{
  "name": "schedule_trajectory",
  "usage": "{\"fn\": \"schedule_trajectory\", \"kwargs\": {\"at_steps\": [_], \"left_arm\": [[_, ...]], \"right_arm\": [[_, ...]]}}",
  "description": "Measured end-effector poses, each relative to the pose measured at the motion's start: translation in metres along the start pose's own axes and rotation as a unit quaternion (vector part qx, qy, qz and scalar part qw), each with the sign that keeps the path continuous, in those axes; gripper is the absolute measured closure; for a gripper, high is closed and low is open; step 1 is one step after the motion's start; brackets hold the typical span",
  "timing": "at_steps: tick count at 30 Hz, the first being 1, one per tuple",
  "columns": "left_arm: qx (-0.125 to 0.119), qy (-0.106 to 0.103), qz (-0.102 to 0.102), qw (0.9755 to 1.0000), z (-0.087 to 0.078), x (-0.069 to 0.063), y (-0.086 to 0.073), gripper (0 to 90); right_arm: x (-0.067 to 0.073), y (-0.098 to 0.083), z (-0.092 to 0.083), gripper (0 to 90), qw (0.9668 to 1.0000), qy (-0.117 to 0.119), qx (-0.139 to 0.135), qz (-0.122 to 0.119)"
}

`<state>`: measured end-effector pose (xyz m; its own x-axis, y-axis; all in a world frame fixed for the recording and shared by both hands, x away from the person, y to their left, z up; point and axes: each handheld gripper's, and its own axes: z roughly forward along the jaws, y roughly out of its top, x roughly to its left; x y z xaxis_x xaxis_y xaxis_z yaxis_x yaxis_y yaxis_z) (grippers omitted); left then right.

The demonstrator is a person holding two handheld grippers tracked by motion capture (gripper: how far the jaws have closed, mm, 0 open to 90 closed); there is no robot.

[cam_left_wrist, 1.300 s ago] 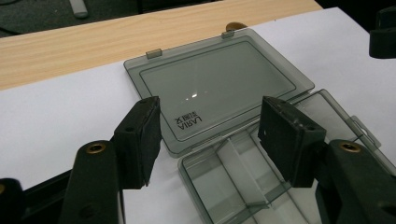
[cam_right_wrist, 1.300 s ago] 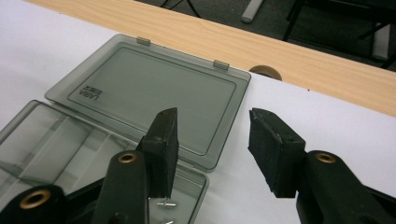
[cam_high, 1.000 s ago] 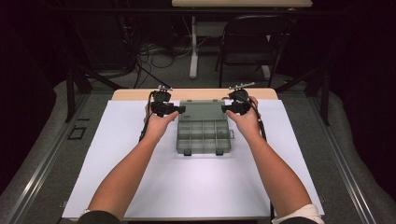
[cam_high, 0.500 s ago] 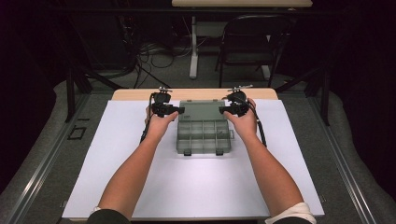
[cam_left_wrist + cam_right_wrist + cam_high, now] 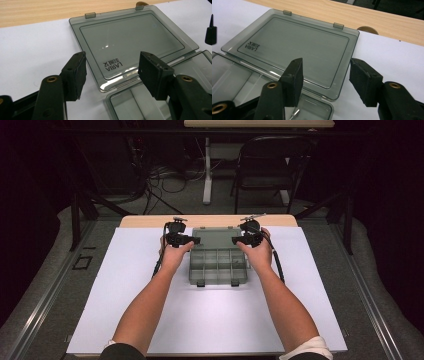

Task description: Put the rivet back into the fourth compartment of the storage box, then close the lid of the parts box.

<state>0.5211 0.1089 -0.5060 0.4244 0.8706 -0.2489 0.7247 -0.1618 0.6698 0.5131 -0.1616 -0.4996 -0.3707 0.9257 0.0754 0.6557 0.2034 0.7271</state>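
box: the grey organizer box sat near the far edge of the surface, lid flopped fully open and flat behind it
right gripper: I'd just let its jaws spread wide, nothing between them
left gripper: wide open too, empty, over the lid's hinge corner
upshot: opening looked done to me, compartments next

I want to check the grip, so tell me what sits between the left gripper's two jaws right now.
In the left gripper view, the left gripper stands open over the near corner of the organizer box's flat-lying smoky lid; no pad touches it.
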Motion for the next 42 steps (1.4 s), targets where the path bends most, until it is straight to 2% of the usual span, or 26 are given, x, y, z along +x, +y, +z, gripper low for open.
{"fn": "schedule_trajectory", "kwargs": {"at_steps": [4, 12, 23, 34, 42], "left_arm": [[0.002, -0.001, -0.009, 1.0000, 0.005, 0.002, -0.001, 39.5], [0.014, -0.001, -0.008, 0.9999, 0.011, 0.002, -0.004, 39.3], [0.023, -0.002, -0.016, 0.9996, 0.020, 0.006, -0.006, 39.3], [0.033, -0.016, -0.025, 0.9990, 0.028, 0.006, -0.009, 39.3], [0.036, -0.012, -0.025, 0.9990, 0.030, 0.006, -0.011, 38.9]], "right_arm": [[-0.002, -0.004, 0.004, 44.2, 1.0000, 0.001, -0.002, 0.008], [-0.009, -0.009, 0.008, 44.1, 0.9996, 0.007, 0.008, 0.025], [-0.015, -0.013, 0.014, 43.7, 0.9994, 0.012, 0.014, 0.030], [-0.015, -0.017, 0.020, 43.3, 0.9985, 0.029, 0.023, 0.039], [-0.010, -0.018, 0.023, 42.8, 0.9984, 0.029, 0.027, 0.041]]}}
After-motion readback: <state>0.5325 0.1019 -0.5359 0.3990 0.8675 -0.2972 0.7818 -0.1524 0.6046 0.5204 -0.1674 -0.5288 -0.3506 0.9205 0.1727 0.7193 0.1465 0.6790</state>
